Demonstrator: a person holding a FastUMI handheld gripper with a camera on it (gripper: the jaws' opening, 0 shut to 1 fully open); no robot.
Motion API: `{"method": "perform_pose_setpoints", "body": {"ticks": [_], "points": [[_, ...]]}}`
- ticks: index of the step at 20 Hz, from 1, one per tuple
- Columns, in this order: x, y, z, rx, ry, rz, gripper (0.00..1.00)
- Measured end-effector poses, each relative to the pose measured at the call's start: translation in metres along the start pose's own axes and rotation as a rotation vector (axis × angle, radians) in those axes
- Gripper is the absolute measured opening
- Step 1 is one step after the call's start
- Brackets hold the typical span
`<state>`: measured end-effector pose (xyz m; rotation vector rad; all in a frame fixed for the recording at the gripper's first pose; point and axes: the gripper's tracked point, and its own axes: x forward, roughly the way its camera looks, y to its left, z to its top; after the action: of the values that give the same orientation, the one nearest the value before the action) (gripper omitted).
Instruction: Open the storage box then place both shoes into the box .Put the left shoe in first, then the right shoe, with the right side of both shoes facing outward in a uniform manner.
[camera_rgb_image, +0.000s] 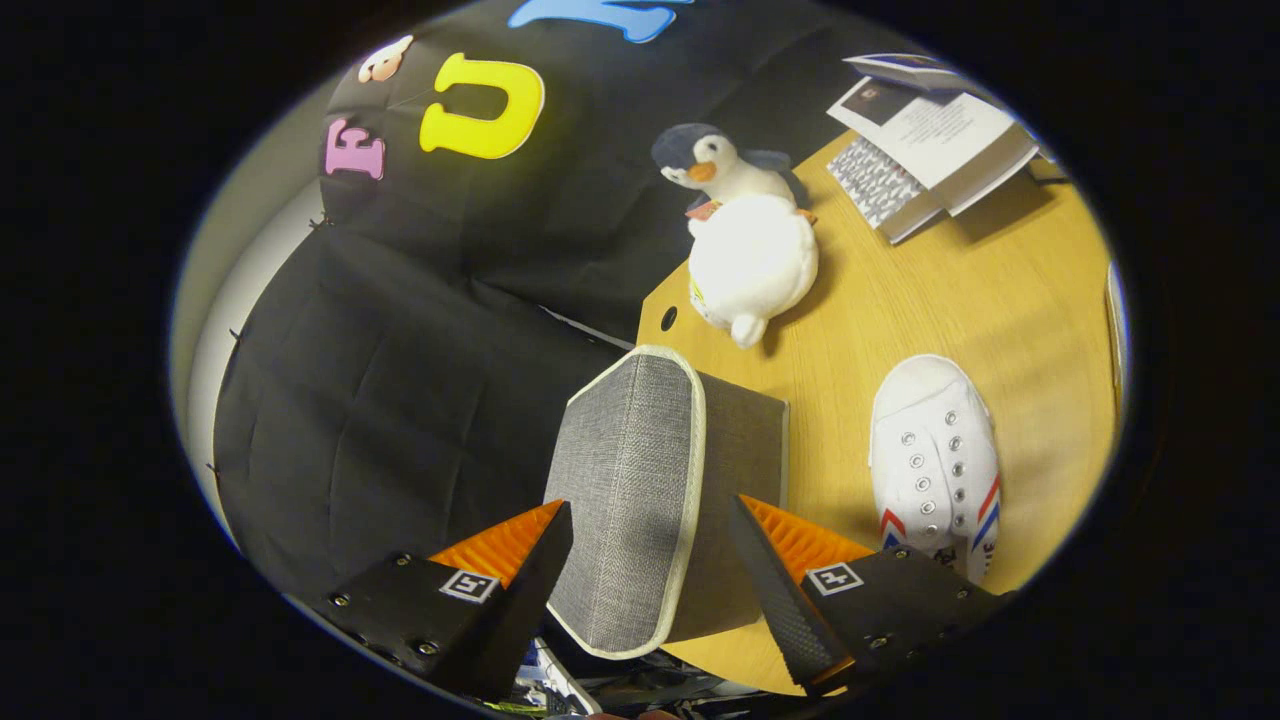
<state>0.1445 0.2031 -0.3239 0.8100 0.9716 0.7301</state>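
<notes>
A wooden table (960, 290) carries everything. The grey fabric storage box (650, 490) stands at its near left edge, its lid between the gripper (652, 580) fingers, which are spread apart and not pressing it. A plush penguin (745, 250) sits beyond. Right of the box lies a white shoe (935, 460). Papers (930, 140) rest far right.

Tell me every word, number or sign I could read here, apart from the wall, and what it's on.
Open white paper books: print too small to read.
White lace-up canvas shoe: a mark beside its red and blue stripes, too blurred.
Grey-and-white plush penguin: small tag, unreadable.
Tool, fingers apart either side of the grey fabric storage box: square black-and-white pattern markers, no words.
</notes>
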Motion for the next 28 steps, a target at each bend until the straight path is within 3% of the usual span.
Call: {"method": "perform_pose_setpoints", "body": {"ticks": [7, 9, 10, 11, 14, 16, 18, 28], "points": [[0.035, -0.001, -0.018, 0.167, 0.107, 0.103, 0.96], [0.036, 0.006, -0.015, 0.181, 0.117, 0.139, 0.91], [0.031, 0.013, -0.016, 0.177, 0.132, 0.173, 0.75], [0.031, 0.013, -0.018, 0.155, 0.15, 0.163, 0.75], [0.016, 0.013, -0.007, 0.148, 0.129, 0.171, 0.45], [0.018, 0.017, 0.002, 0.169, 0.125, 0.161, 0.16], [0.018, 0.024, 0.003, 0.169, 0.136, 0.155, 0.09], [0.011, 0.153, 0.013, 0.004, 0.144, 0.3, 0.09]]}}
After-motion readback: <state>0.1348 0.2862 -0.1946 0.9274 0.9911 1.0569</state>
